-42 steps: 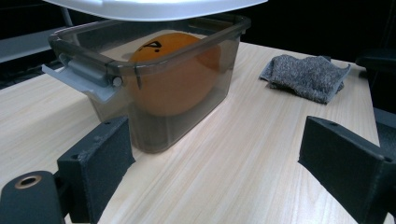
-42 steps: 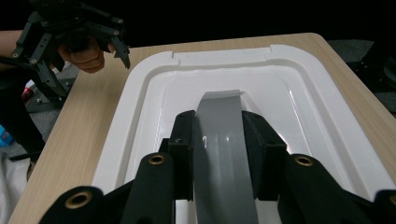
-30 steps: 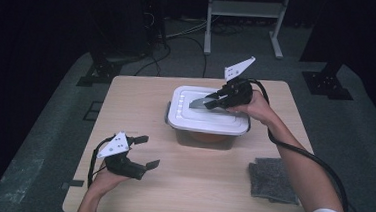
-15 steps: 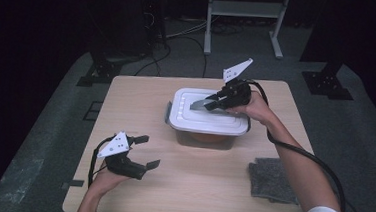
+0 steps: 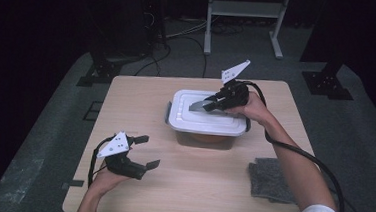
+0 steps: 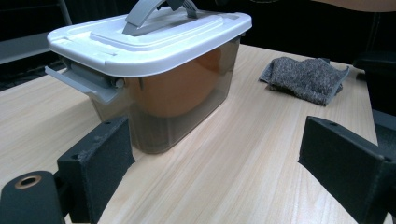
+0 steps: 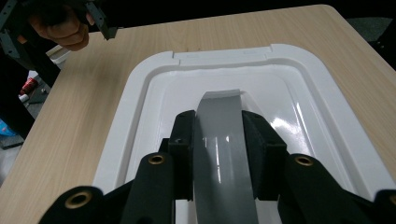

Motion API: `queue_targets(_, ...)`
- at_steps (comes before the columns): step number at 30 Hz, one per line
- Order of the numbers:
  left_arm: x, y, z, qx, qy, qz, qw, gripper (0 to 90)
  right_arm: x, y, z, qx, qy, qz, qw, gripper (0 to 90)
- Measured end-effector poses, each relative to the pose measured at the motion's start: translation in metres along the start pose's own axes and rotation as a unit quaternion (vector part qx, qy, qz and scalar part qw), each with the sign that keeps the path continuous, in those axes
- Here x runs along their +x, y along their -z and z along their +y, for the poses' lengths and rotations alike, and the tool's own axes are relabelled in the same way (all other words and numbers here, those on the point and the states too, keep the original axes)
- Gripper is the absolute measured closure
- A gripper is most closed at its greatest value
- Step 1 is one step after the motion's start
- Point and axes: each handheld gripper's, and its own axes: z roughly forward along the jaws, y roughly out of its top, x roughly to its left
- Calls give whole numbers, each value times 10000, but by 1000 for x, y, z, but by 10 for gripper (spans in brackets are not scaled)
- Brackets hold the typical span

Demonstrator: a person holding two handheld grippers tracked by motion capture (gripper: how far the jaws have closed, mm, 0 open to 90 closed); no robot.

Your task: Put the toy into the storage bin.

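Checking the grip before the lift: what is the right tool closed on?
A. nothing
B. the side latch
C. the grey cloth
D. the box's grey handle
D: in the right gripper view the right tool has both jaws pressed on the grey handle above the white lid.

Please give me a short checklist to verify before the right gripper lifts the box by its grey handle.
1. Right gripper closed on the handle: ok, both pads press its sides.
2. Lid seated on the box: looks flat all round; ok.
3. Side latch fastened: cannot tell; it seems to hang outward, so the lid might come off alone.
4. Contents: an orange object is inside; its weight cannot be told.
5. Left gripper clear of the box: ok, open and apart, near the table's front edge.
6. Grey cloth out of the way: ok.
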Motion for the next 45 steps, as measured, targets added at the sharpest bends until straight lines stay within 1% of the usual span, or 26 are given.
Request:
queue_targets(4, 0, 0, 0, 7, -5, -10, 10000, 86, 0, 0, 0, 20, 11, -8, 10000, 654)
queue_targets(5, 0, 0, 0, 3, -9, -9, 10000, 86, 1, 1, 0, 26, 33, -39, 10000, 625)
queue_targets(6, 0, 0, 0, 3, -9, -9, 10000, 86, 1, 1, 0, 26, 33, -39, 10000, 625)
queue_targets(7, 0, -1, 0, 3, -8, -9, 10000, 86, 2, 3, 2, -70, 53, -133, 9999, 579)
queue_targets(9, -1, -1, 0, 1, -8, -17, 10000, 86, 2, 4, 2, -104, 61, -164, 9998, 577)
queue_targets(11, -1, -2, 0, 2, -7, -32, 10000, 86, 3, 8, 3, -126, 101, -188, 9997, 588)
queue_targets(14, -1, -2, 1, 2, -3, -37, 10000, 86, 3, 8, 3, -111, 85, -170, 9998, 597)
queue_targets(19, -1, -2, 1, 0, -7, -38, 10000, 86, 4, 4, 1, -49, 129, -140, 9998, 652)
queue_targets(24, -2, -2, 1, 7, -14, -34, 10000, 86, 4, 4, 1, -47, 166, -135, 9998, 658)
queue_targets(28, -2, -3, 1, 6, -6, -33, 10000, 86, 3, 4, 0, -90, 136, -108, 9998, 658)
queue_targets(32, -2, -5, 1, 30, -28, -47, 10000, 86, 0, 4, 0, -121, 107, -137, 9998, 657)
queue_targets(39, -1, -5, 1, 17, 1, -62, 10000, 86, -2, 4, 0, -147, 66, -158, 9997, 656)
queue_targets(42, -1, -4, 2, -5, 2, -55, 10000, 86, -2, 3, 0, -154, 34, -112, 9998, 633)
queue_targets(44, -1, -3, 2, -33, 9, -61, 10000, 86, -1, 4, 0, -231, 36, -158, 9996, 576)
queue_targets(45, -1, -3, 2, -42, 13, -67, 10000, 86, 0, 5, 0, -257, 26, -142, 9996, 574)
